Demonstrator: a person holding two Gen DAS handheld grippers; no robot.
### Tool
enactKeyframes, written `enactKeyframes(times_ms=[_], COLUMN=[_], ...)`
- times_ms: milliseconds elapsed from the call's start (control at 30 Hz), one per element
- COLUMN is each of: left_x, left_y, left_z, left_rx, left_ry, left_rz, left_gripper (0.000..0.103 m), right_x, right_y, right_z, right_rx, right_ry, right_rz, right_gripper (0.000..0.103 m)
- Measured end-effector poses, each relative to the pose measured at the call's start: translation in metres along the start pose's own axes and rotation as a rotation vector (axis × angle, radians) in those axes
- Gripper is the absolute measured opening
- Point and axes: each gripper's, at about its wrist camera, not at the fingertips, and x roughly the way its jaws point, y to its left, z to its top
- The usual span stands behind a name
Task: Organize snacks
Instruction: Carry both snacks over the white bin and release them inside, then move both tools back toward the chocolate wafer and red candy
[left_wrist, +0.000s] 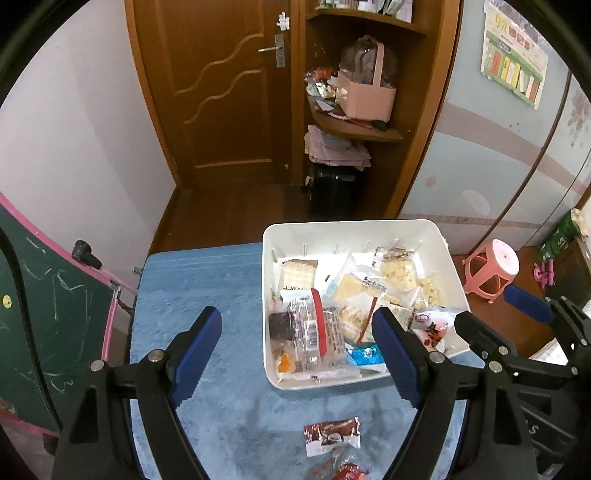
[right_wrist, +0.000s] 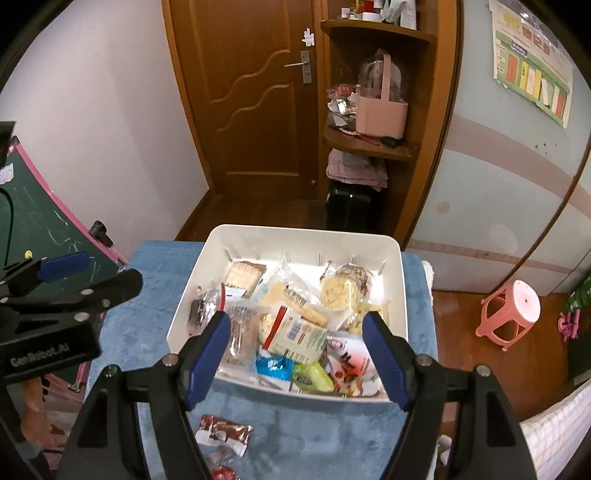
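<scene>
White rectangular plastic bin (left_wrist: 448, 258) sits on the far right part of the blue fuzzy-covered worktop (left_wrist: 207, 280), already loaded with a jumble of clear-wrapped snack packs: crackers, puffed pieces, a blue foil pack, a red-and-white pack at the near right corner. Still outside the bin: a dark red and white wrapped snack packet (left_wrist: 331, 436) lying flat on the worktop just in front of the bin's near wall, and a second red packet (left_wrist: 345, 472) right at the frame's bottom edge, partly cut off.

Left gripper (left_wrist: 295, 345) hangs above the worktop at the bin's near left corner, blue-padded fingers spread wide, nothing between them. Right gripper (right_wrist: 297, 349) hovers over the bin's near edge, fingers also apart, holding nothing.

Step looks like between placements: both tools empty, bin mostly filled, two packets left. Next move likely calls for dropping one gripper back and down to the dark red and white packet, straddling it across its short side, and closing low, since it is flat.

Beyond: wooden door, corner shelf, pink stool on floor.
</scene>
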Motion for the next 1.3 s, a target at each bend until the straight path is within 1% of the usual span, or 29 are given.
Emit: enactKeyframes(times_ms=[300, 567, 733, 833, 1033, 1300], left_x=[-0.043, -0.056, -0.052, -0.044, -0.026, -0.002], left_y=[0.009, 0.009, 0.006, 0.005, 0.004, 0.003], left_z=[-0.038, -0.080, -0.107, -0.123, -0.152, -0.186], left_rx=[-0.036, -0.071, -0.070, -0.068, -0.084, -0.089], left_ry=[-0.024, 0.001, 0.035, 0.074, 0.160, 0.246], left_rz=[-0.012, -0.028, -0.016, -0.006, 0.001, 0.021], left_gripper=[0.083, 0.083, 0.083, 0.083, 0.083, 0.083], right_x=[-0.032, -0.051, -0.053, -0.051, -0.043, -0.026], right_y=[-0.008, -0.017, -0.017, -0.018, -0.016, -0.009], right_z=[-0.025, -0.047, -0.059, -0.065, -0.076, -0.095], right_rx=[0.046, 0.074, 0.068, 0.068, 0.057, 0.026], right_ry=[-0.022, -0.031, -0.025, -0.014, 0.021, 0.087], right_rz=[0.028, 0.052, 0.055, 0.064, 0.077, 0.089], right_gripper=[0.075, 0.075, 0.075, 0.075, 0.075, 0.075])
